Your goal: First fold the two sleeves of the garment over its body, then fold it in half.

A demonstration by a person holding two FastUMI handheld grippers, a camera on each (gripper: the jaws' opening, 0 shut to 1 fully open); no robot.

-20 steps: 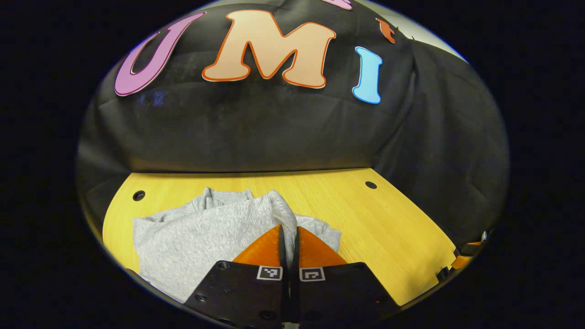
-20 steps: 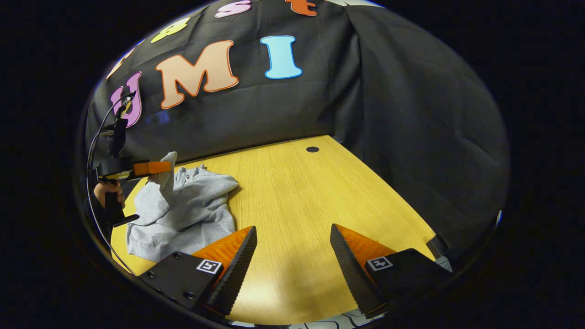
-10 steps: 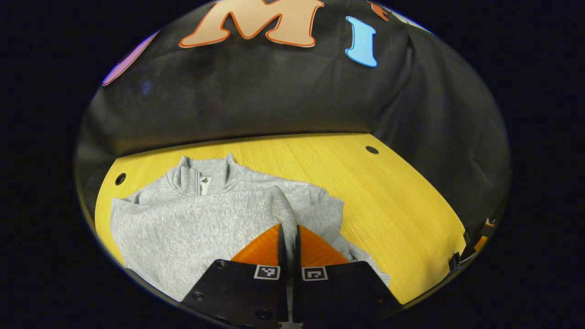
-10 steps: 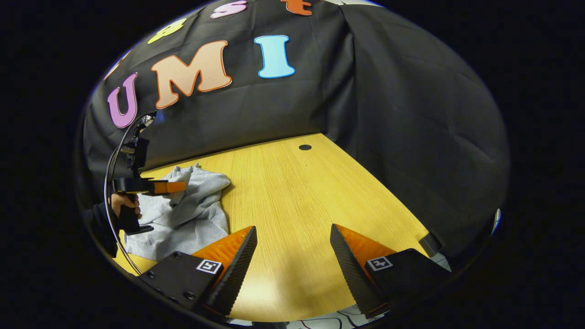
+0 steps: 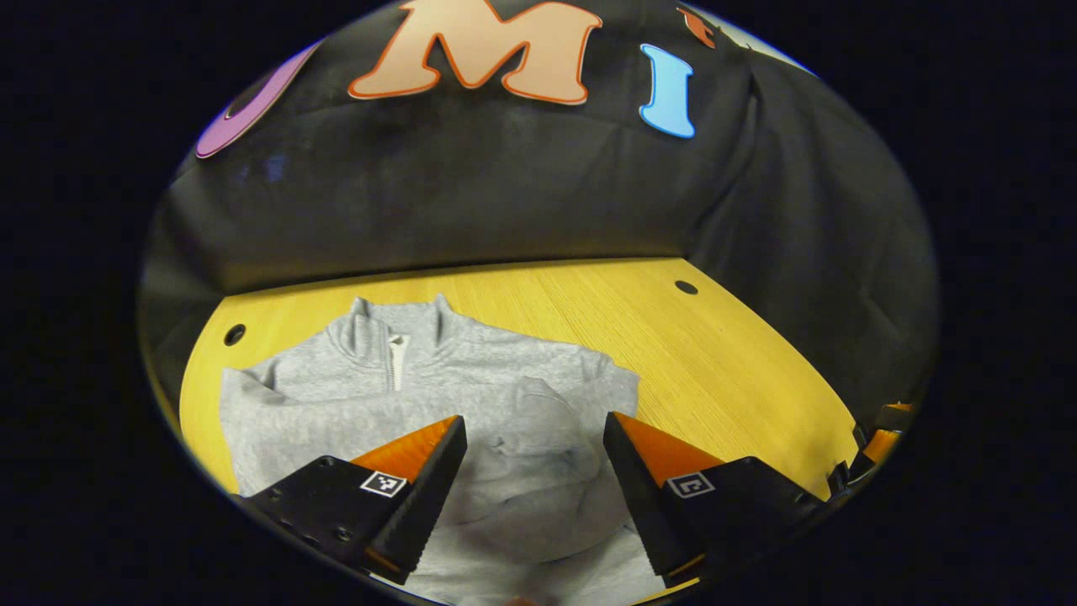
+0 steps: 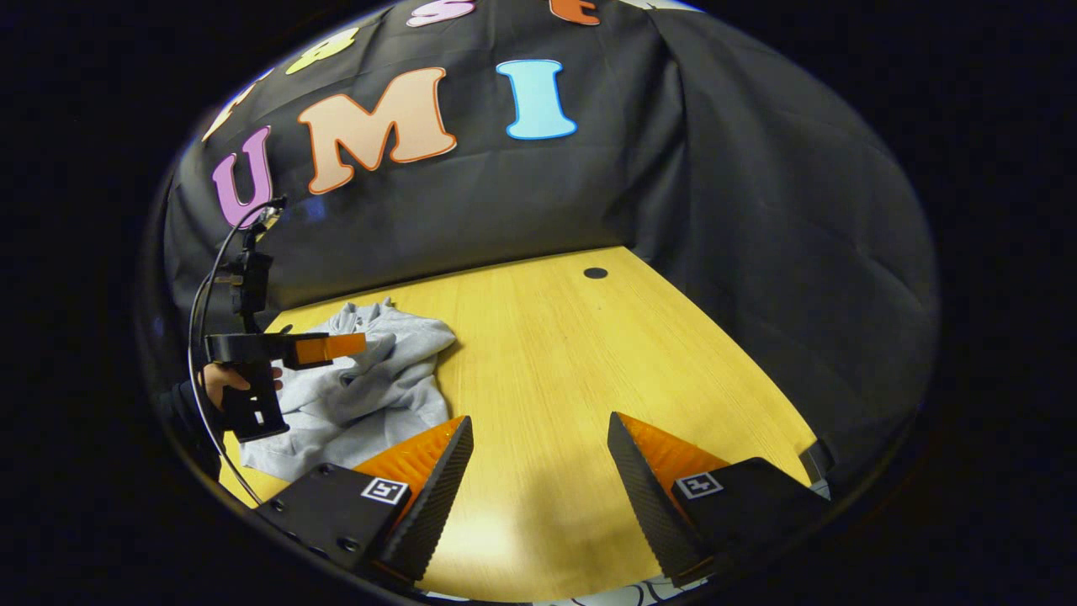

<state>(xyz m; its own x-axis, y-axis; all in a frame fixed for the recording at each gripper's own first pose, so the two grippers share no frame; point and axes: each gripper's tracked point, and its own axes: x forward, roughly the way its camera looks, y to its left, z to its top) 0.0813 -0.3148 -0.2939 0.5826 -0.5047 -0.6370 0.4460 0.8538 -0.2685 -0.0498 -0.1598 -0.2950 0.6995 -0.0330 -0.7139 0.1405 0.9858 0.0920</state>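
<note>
This is a recording booth, not a home: creased black cloth walls (image 6: 757,210) close in a bare yellow wood-grain tabletop (image 6: 589,353) with round black cable holes (image 6: 596,273), and a black cable (image 6: 202,295) loops off a hand-held rig.

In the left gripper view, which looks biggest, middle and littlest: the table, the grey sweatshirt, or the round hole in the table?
1. Table, the widest thing.
2. Grey sweatshirt, lying on the table.
3. Round hole, just a small dot; it is farther off, which shrinks it a bit more.
</note>
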